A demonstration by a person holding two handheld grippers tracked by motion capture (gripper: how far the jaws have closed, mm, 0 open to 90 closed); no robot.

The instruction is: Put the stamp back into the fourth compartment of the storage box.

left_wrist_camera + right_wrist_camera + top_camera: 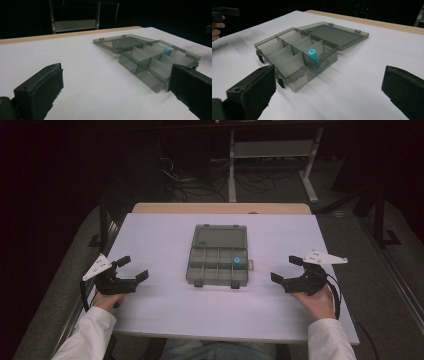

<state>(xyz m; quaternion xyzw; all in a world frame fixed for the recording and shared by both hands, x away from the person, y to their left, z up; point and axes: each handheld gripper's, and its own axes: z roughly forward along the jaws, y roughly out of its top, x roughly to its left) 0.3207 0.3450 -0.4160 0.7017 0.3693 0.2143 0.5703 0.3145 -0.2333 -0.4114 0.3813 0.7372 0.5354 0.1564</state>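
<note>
Worktop [165, 305] of plain white, matte and bare apart from one box, with a strip of pale wood [220, 208] showing along its far edge. Around it the room is dark: grey floor to either side, a tangle of cables [200, 182] on the floor beyond the far edge, and a white metal frame with a shelf [272, 150] standing farther back.

Near the middle of the white surface sits a smoky grey plastic box [218, 266] with its lid [220, 237] thrown open and lying flat behind it, towards the far edge. The tray is split into small compartments by clear dividers. One small blue cylinder [237, 261] stands upright in a compartment in the far row at the right-hand end, as the high view shows it; the right gripper view shows it [313, 55] against the box's near corner wall. The other compartments look empty.

The left tool [134, 268] rests low at the left edge of the worktop, held in the person's left hand [107, 299], its jaws spread wide and holding nothing. It lies well apart from the box and points towards it. The right tool [286, 268] sits opposite at the right side, held in the right hand [317, 301], jaws likewise spread wide and empty, also well clear of the box. White sleeves [87, 335] cover both forearms.
</note>
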